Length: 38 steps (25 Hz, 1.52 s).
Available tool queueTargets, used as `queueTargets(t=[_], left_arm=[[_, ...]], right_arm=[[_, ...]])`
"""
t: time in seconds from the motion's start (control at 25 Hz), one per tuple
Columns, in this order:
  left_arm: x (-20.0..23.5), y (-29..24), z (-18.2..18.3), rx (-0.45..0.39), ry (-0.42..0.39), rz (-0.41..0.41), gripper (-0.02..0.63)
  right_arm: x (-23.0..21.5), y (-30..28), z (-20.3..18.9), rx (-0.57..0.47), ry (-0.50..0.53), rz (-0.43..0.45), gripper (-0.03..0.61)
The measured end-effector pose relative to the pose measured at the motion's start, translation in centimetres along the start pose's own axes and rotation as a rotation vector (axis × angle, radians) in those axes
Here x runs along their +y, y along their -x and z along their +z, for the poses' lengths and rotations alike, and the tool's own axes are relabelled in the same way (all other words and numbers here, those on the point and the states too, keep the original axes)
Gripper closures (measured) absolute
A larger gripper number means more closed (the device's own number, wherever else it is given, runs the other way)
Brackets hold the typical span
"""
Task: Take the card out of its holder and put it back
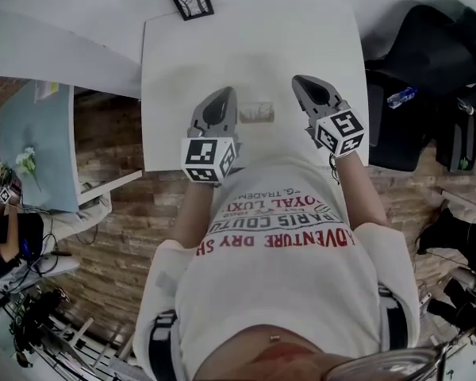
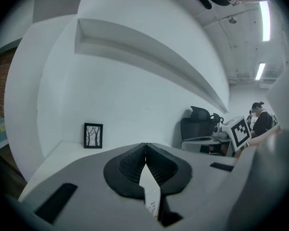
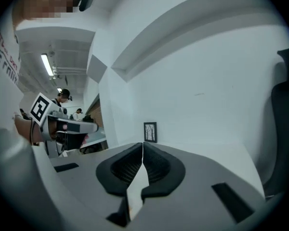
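Now a thin rectangular card [image 1: 256, 113] lies on the smooth table [image 1: 190, 54] (both jaws closed).

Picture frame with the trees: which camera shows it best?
The left gripper view: the picture frame stands upright, facing the camera, its tree drawing clear. The right gripper view shows it smaller, farther off. The head view sees it from above, at the far edge of the table.

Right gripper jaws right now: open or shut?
Shut. The right gripper shows its black pads meeting along one line in its own view; whether they pinch anything thin, cannot tell.
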<state>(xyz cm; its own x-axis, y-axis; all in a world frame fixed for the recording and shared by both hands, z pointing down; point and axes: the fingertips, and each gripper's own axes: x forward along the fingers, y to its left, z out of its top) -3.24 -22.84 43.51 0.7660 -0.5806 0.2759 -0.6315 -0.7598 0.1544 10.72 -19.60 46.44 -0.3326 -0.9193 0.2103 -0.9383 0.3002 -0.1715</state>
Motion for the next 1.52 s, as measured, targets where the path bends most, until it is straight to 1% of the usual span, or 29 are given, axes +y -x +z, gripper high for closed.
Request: queueTargets(t=[0.08, 0.16, 0.32, 0.48, 0.6, 0.88, 1.16, 1.52], left_arm=[[0.1, -0.6, 0.3, -0.002, -0.009, -0.019, 0.589], [0.4, -1.2, 0.0, 0.009, -0.013, -0.033, 0.589], [0.8, -1.6, -0.5, 0.026, -0.011, -0.051, 0.589], [0.6, -1.8, -0.7, 0.03, -0.021, -0.058, 0.589], [0.8, -1.8, -0.8, 0.034, -0.019, -0.057, 0.589], [0.9, -1.5, -1.2, 0.036, -0.013, -0.052, 0.589], [1.2, -1.6, -1.0, 0.033, -0.017, -0.043, 0.589], [0.6, -1.8, -0.8, 0.031, -0.025, -0.044, 0.589]], right_arm=[[-0.9, 0.3, -1.0, 0.033, 0.012, -0.089, 0.552], [-1.3, 0.7, -1.8, 0.054, 0.014, -0.155, 0.552], [-1.3, 1.6, -2.5, 0.057, -0.006, -0.231, 0.552], [-1.2, 2.4, -3.2, 0.061, -0.015, -0.281, 0.552], [-0.9, 2.3, -3.5, 0.075, -0.005, -0.289, 0.552], [-0.4, 2.3, -3.8, 0.084, -0.008, -0.273, 0.552], [-0.1, 1.8, -3.8, 0.096, 0.02, -0.247, 0.552], [-0.1, 1.9, -3.8, 0.107, 0.039, -0.227, 0.552]])
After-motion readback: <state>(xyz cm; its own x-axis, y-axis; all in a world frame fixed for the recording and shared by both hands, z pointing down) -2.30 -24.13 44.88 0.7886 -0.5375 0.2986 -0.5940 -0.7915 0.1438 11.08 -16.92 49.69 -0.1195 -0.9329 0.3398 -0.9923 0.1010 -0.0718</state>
